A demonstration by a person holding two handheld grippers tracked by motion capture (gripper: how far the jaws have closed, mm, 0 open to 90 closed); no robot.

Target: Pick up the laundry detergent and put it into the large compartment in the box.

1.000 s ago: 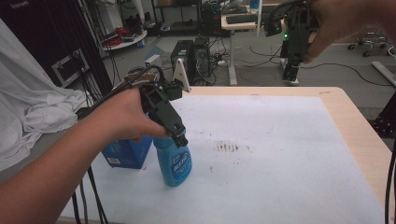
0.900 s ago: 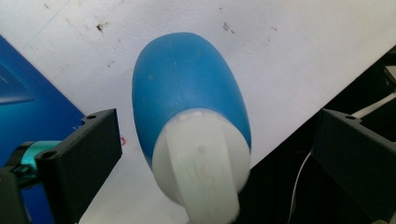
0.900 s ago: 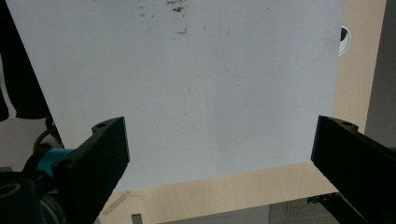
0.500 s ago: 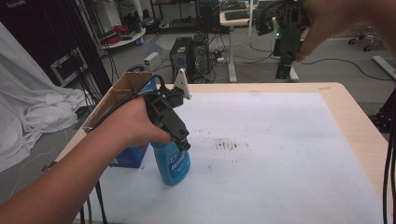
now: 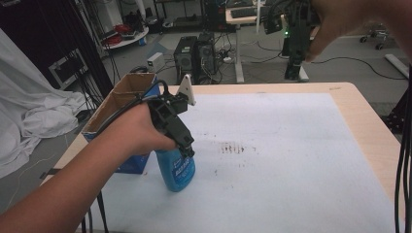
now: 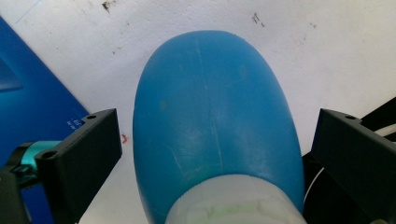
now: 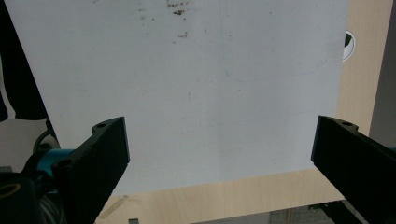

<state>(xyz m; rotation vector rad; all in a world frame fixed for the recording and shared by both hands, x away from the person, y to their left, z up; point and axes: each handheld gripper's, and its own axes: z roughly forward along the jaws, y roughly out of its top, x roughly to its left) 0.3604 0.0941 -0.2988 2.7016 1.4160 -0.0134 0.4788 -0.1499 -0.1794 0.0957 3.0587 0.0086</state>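
White sheeting covers the desk (image 5: 291, 160). Between the wide-spread jaws of the left tool (image 6: 210, 154) a blue bottle (image 6: 212, 121) stands, ungripped; smooth, rounded plastic, probably slippery, best taken at its neck.

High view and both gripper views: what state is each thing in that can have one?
Blue plastic spray bottle: upright on the white mat, between the left tool's jaws, a gap showing each side.
Left tool: open.
Right tool: open, empty, held above the table.
Brown cardboard box with blue sides: top open.
White table mat: flat, with dark stains.
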